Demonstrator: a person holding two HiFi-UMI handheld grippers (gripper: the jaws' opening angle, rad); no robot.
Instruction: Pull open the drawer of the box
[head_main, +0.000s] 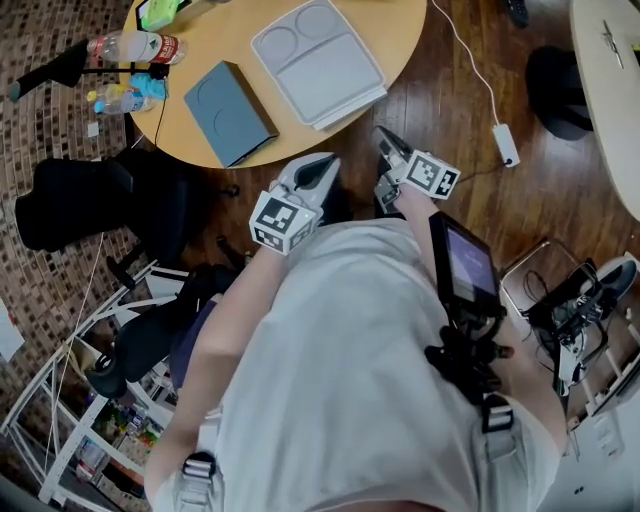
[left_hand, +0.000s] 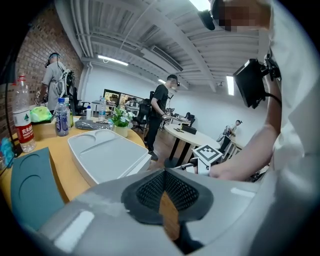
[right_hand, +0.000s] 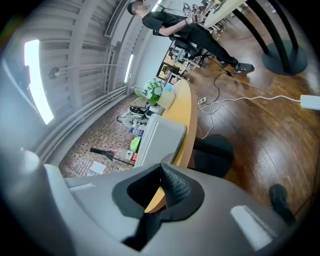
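A flat white box with two round recesses in its lid lies on the round wooden table, close to the near edge. A blue-grey box lies to its left. Both grippers hang short of the table, off its near edge and close to my body. The left gripper is shut and holds nothing; in its own view the white box lies ahead to the left. The right gripper, rolled on its side, is shut and holds nothing; its view shows the white box from its end.
Bottles and small items stand at the table's left. A black chair is under that side. A white cable and adapter lie on the wood floor to the right. People stand by another table further off.
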